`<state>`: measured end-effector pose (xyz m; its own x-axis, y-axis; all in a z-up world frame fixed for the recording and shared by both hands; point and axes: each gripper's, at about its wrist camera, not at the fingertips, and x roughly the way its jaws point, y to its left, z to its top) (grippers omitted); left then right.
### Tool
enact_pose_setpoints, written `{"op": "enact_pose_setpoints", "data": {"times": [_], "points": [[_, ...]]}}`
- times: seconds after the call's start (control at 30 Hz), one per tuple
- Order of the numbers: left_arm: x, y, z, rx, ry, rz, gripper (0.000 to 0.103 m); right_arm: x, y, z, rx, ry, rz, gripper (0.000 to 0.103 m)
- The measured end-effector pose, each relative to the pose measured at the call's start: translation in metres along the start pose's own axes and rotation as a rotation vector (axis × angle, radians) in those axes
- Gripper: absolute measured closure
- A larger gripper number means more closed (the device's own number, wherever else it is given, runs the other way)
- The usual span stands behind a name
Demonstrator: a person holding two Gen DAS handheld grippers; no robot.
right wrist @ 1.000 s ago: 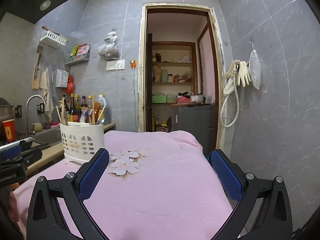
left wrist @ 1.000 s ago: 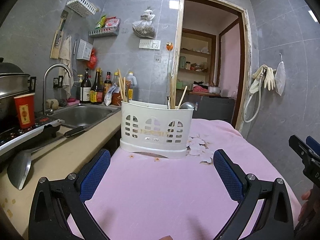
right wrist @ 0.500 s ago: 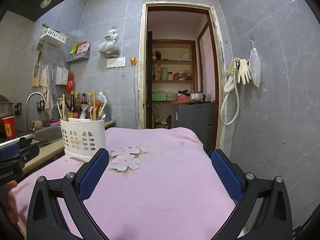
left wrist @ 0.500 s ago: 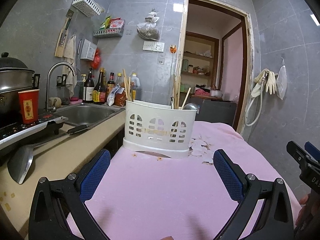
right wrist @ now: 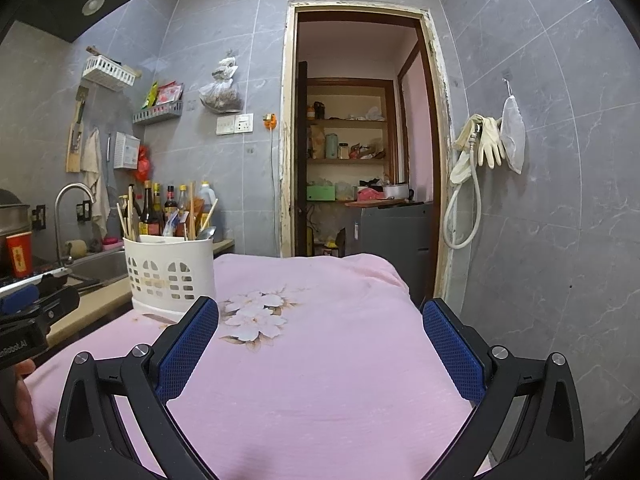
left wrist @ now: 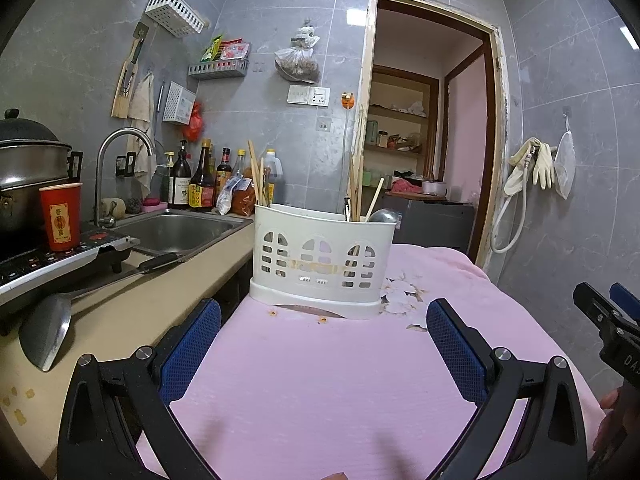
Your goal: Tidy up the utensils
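Utensils [left wrist: 262,178] upright in white holder [left wrist: 320,258] on pink cloth [left wrist: 320,380]. Left gripper [left wrist: 324,344] and right gripper [right wrist: 320,344] both wide open, empty. Risk: light holder tips if bumped.

1. The left claw [left wrist: 323,332] has black triangular arms with cut-out openings.
2. Its fingers [left wrist: 191,350] carry blue pads with a fine mesh texture.
3. Silver round screws sit at the joints.
4. The right claw [right wrist: 320,330] looks the same: black frame, blue textured pads, silver screws.
5. White lettering marks each claw's side; bare skin shows at the frame edges.
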<state>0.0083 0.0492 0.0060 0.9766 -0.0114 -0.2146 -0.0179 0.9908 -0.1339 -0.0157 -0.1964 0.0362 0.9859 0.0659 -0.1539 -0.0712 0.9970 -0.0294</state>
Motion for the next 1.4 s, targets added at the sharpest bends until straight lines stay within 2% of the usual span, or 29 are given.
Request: {"op": "enact_pose_setpoints", "data": {"times": [1.4], "points": [[-0.0025,0.0005,0.0033,0.016,-0.008,0.005,0.002,-0.0011,0.0005,-0.0001,0.000,-0.002,0.001,0.000]]}}
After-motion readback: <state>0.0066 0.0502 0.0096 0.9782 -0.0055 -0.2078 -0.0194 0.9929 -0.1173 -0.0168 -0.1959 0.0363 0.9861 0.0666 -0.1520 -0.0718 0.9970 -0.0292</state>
